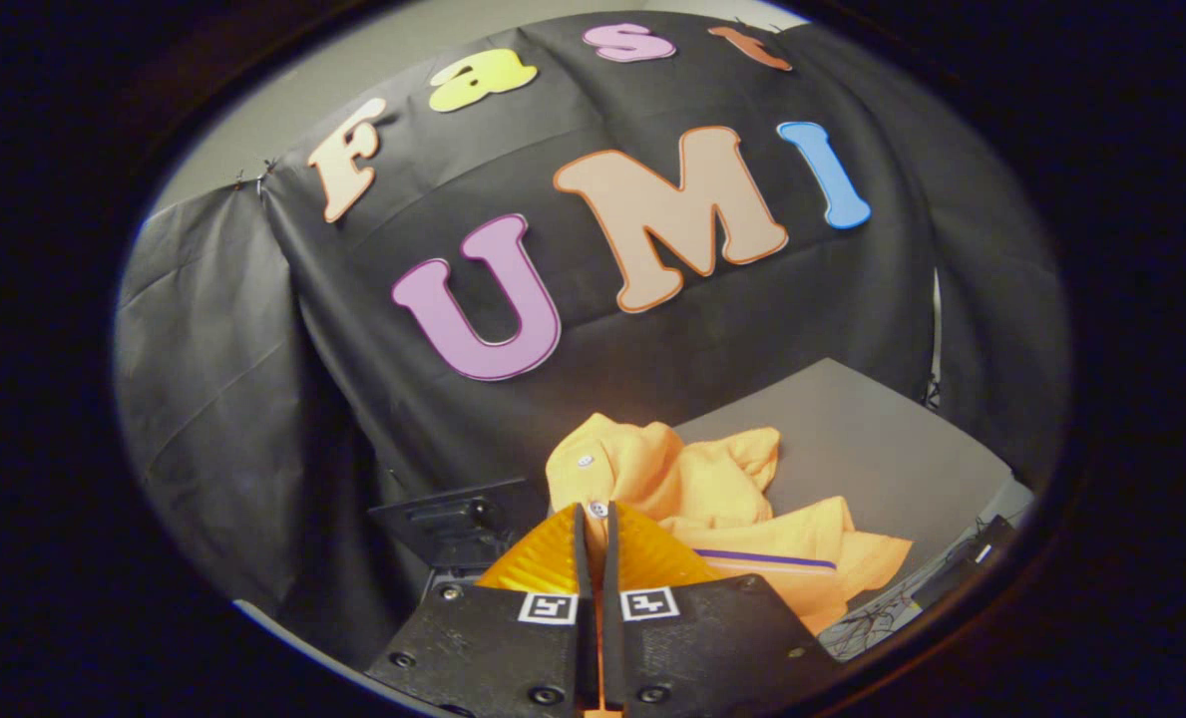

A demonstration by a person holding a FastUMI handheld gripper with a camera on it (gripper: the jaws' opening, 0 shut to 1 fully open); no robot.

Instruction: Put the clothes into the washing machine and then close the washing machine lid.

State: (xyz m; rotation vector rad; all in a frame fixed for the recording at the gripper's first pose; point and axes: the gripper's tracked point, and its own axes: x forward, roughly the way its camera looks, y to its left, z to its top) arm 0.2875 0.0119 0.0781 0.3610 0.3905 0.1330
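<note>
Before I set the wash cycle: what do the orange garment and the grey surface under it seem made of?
The orange garment, pinched at its buttoned edge in the shut gripper, looks like soft matte woven cloth, probably cotton: it creases and drapes. The grey surface looks like smooth, flat, matte board, perhaps plastic or laminate.

The booth was dim. Soft light fell from above onto the orange shirt (722,489) and the grey desk (852,439), which looked brightest. The black wall cloth (253,399) stayed dark in its folds. Straight lines bent near the round rim. The claw (593,511) up close looked a little blurry.
</note>
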